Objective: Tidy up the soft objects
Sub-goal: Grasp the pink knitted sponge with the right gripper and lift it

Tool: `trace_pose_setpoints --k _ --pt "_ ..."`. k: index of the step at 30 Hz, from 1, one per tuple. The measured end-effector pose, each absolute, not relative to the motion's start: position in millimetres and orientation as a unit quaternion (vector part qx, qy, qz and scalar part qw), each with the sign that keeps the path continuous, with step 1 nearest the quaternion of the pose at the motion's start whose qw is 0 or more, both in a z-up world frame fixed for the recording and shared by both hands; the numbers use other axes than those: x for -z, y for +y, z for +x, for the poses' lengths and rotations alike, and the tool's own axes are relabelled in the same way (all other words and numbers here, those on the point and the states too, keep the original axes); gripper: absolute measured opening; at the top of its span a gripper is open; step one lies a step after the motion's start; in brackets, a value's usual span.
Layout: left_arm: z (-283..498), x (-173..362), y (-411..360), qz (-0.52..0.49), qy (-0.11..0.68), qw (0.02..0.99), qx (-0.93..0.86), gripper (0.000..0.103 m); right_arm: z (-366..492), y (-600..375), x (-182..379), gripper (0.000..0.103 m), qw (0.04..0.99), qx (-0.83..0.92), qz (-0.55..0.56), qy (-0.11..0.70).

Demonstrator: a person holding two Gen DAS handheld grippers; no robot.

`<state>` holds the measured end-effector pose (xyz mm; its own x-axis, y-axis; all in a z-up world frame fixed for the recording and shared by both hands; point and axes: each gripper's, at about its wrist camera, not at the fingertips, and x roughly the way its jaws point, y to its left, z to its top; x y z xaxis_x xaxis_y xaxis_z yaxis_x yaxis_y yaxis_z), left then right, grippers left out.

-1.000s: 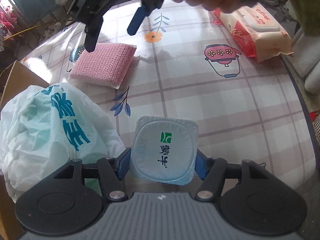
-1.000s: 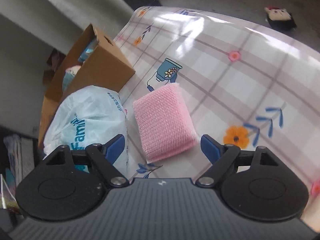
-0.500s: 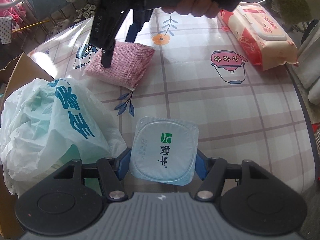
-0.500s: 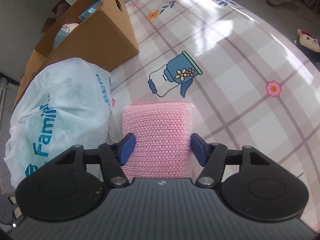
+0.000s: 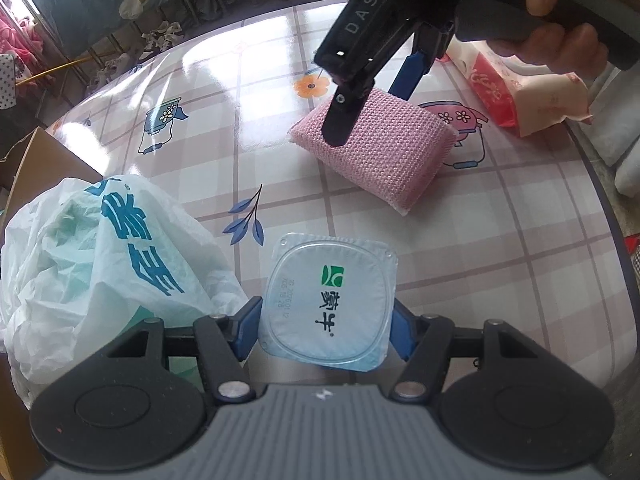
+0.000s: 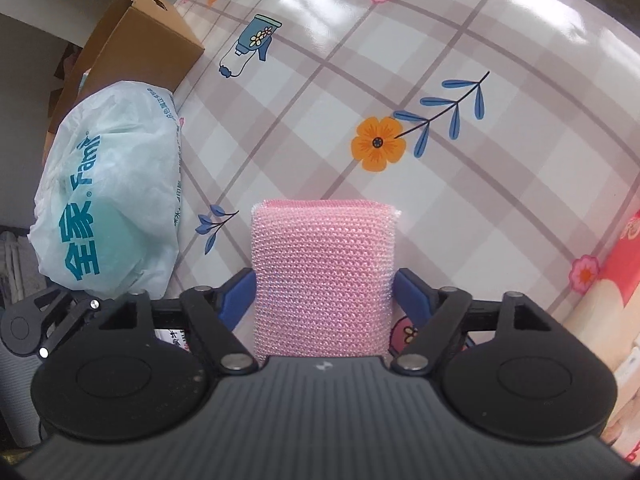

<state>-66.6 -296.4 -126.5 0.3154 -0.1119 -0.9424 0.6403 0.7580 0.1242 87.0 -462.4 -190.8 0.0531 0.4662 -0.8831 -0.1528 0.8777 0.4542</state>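
Left gripper [image 5: 326, 322]: blue pads pressed on both sides of a pale blue, foil-lidded, rounded-square yogurt cup [image 5: 330, 300], held just above the worktop [image 5: 460, 248], a table under a glossy plaid cloth printed with flowers and pots. Right gripper [image 6: 324, 292], held in a person's hand [image 5: 560, 16]: its jaws have just been opening and stand wide; a pink knitted rectangular scrubbing sponge [image 6: 324, 276] lies between the blue pads, which flank its sides. Whether they press on it cannot be told. Seen from the left wrist, the sponge [image 5: 384, 152] rests on the worktop, well beyond the cup. A crumpled white plastic bag with teal lettering [image 5: 104, 264] lies just left of the cup; an open brown cardboard box [image 6: 136, 40] stands behind it. A red and cream wet-wipe pack [image 5: 520, 92] lies at the far right edge.
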Motion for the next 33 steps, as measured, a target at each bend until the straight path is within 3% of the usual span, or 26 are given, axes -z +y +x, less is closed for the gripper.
trace_pose_setpoints --k 2,6,8,9,12,14,16,23,33 --pt "-68 127 -297 0.252 0.530 0.772 0.243 0.064 84 -454 191 0.094 0.719 -0.224 0.107 0.649" --pt "-70 126 -298 0.253 0.526 0.775 0.241 0.064 78 -429 187 0.091 0.735 -0.238 0.034 0.634" --pt "-72 126 -298 0.255 0.523 0.777 0.241 0.064 73 -426 184 0.076 0.745 -0.232 -0.001 0.626" --pt "-72 126 -298 0.257 0.521 0.777 0.242 0.064 73 -429 183 0.075 0.745 -0.229 0.003 0.626" --pt "-71 124 -297 0.251 0.516 0.781 0.246 0.064 71 -446 183 0.064 0.746 -0.213 0.045 0.629" --pt "-70 122 -294 0.243 0.512 0.784 0.252 0.064 70 -463 182 0.043 0.744 -0.203 0.102 0.628" --pt "-70 120 -293 0.240 0.509 0.785 0.259 0.064 67 -480 180 0.038 0.746 -0.186 0.149 0.623" --pt "-71 109 -286 0.241 0.496 0.779 0.299 0.063 43 -512 182 0.026 0.746 -0.124 0.270 0.596" --pt "-67 72 -262 0.223 0.476 0.775 0.351 0.063 2 -515 142 0.024 0.765 -0.073 0.360 0.529"
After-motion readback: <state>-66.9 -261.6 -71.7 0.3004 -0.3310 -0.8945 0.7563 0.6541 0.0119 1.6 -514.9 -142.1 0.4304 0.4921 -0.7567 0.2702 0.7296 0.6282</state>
